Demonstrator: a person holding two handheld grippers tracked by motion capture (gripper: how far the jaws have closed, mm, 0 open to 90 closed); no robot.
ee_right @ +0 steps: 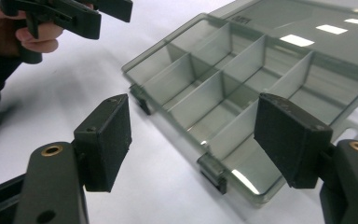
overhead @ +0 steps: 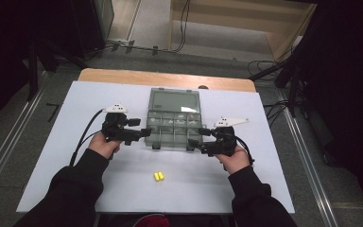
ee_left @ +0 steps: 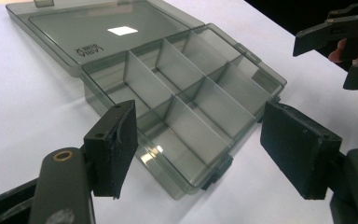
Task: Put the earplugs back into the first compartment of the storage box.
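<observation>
Dark sleeves come in from the bottom of the high view, each hand carrying a hand-held gripper. Just ahead of them two small yellow pieces lie side by side on the white bench, apart from everything else.

Farther out sits the box, a smoky clear organiser with its lid folded flat back and its compartments empty. The left hand-held gripper stands at the box's left front corner and the right hand-held gripper at its right front corner. Both have their jaws wide with nothing between the pads; in the left gripper view the pads frame the near corner of the box without touching it, and the right gripper view shows the same at the other corner, with a latch between the pads.

By my reading, the step in hand is the approach to the opened box, either to steady it or to start filling it. A likely next move is for one gripper to drop back to the yellow pieces, close on one, and carry it to a compartment. The pieces are small and sit touching, so the pinch must take one cleanly without knocking the other away.
</observation>
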